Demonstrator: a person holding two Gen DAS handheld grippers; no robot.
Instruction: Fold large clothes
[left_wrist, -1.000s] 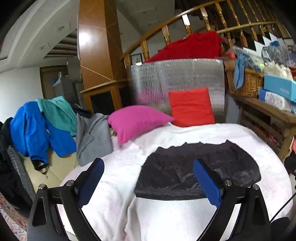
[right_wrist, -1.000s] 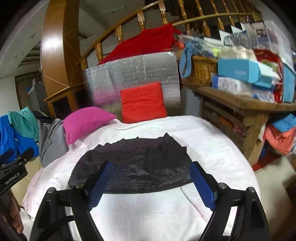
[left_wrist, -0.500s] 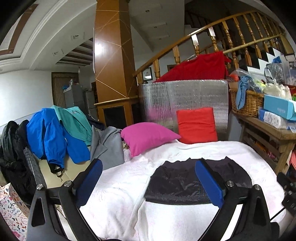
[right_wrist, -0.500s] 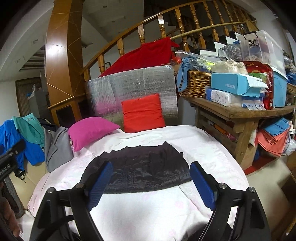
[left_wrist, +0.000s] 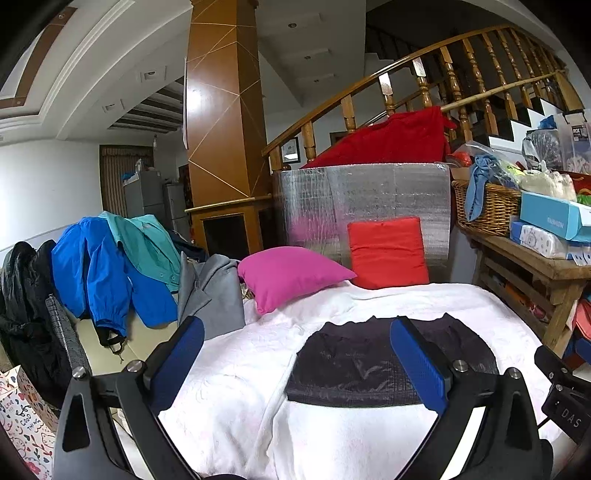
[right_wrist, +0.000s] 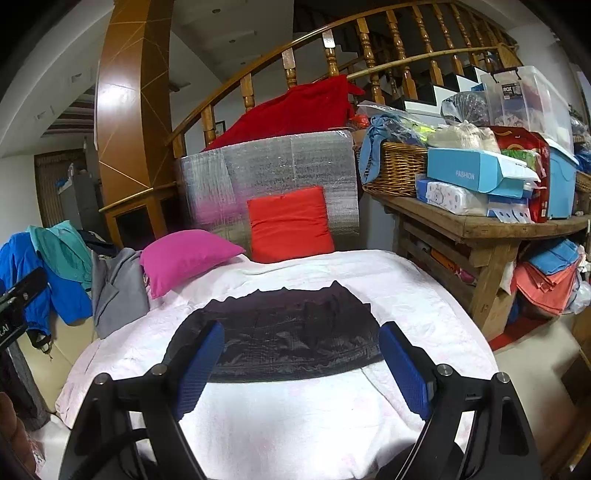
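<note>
Black garment (left_wrist: 391, 363) lies folded flat into a wide band on the white blanket (left_wrist: 236, 384) that covers the bed, its near edge straight and its far edge a little ragged. Both tools hang above the near end of the bed, clear of the cloth. The left gripper (left_wrist: 295, 354) has its blue pads (left_wrist: 417, 363) spread wide with nothing between them, and the right gripper (right_wrist: 301, 363) is spread just as wide and empty, the garment (right_wrist: 284, 338) showing through its gap. Behind the garment a magenta pillow (left_wrist: 288, 277) rests on the blanket beside a red cushion (left_wrist: 388, 251) propped against a silver foil panel (left_wrist: 369, 199). Off the left side, blue and teal jackets (left_wrist: 107, 266) and a grey coat (left_wrist: 214, 291) are draped in a heap. On the right stands a wooden bench (right_wrist: 476, 225) loaded with a wicker basket (right_wrist: 399, 170) and boxes.
</note>
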